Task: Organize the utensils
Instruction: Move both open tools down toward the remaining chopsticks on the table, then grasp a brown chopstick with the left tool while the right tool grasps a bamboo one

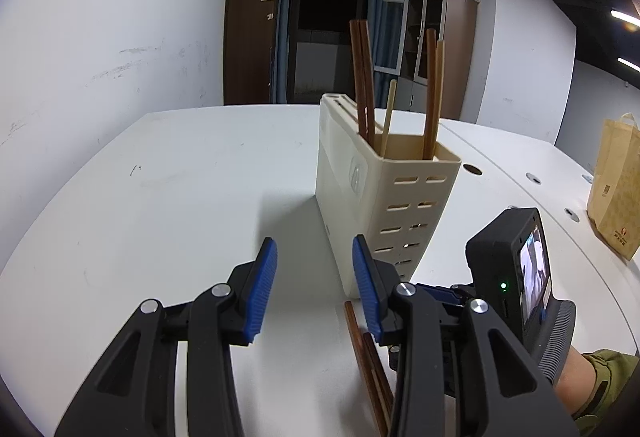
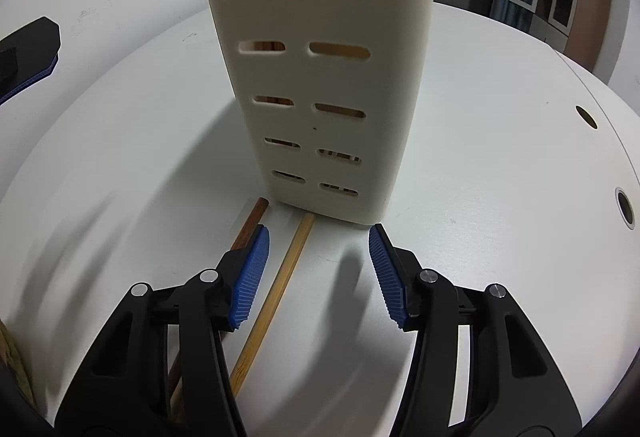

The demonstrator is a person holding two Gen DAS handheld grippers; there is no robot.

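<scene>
A cream slotted utensil holder stands upright on the white table. Several brown and light chopsticks stand in it. My left gripper is open and empty, just left of the holder's base. Brown chopsticks lie on the table under its right finger. In the right wrist view the holder stands close ahead. My right gripper is open and empty, low over the table. A light bamboo chopstick lies between its fingers, near the left one. A brown chopstick lies beside the left finger.
A brown paper bag stands at the table's right edge. The table has round cable holes on the right. The right gripper's body with its screen is close to my left gripper's right side. A wall and cabinets stand behind.
</scene>
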